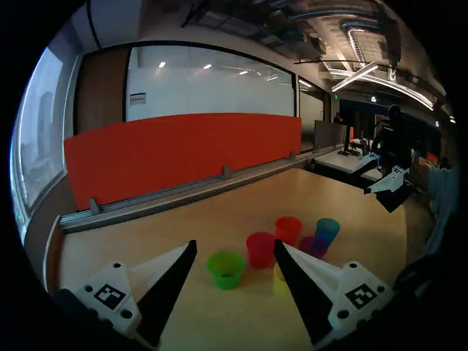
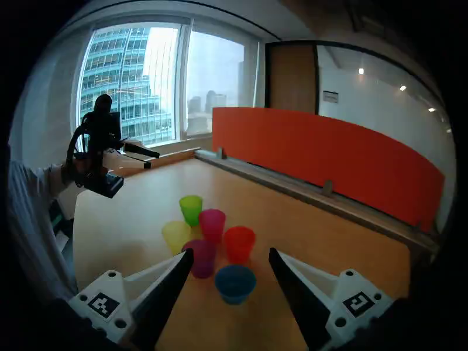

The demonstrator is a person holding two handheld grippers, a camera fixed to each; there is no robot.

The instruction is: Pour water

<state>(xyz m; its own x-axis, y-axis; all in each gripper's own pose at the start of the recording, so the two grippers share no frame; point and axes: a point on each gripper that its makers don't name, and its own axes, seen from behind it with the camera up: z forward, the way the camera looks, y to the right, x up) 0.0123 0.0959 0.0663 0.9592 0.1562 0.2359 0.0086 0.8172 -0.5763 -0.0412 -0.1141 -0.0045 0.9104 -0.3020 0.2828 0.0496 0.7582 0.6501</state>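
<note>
Six small plastic cups stand in a bunch on the light wooden table (image 1: 175, 234). In the middle is the pink cup (image 1: 260, 250). The green cup (image 1: 226, 269), yellow cup (image 1: 279, 282), purple cup (image 1: 313, 247) and red cup (image 1: 288, 229) stand just beside the pink cup. The blue cup (image 1: 327, 230) is near it, past the purple and red ones.

The left gripper (image 1: 233, 244) is apart from the pink cup, on the green and yellow side. Its fingers are spread wide and hold nothing. The right gripper (image 2: 231, 251) is apart from the pink cup on the blue side, fingers spread too, holding nothing.

I cannot see water in any cup. I think the pouring has not begun: a cup must be picked up first, then tipped over another.
</note>
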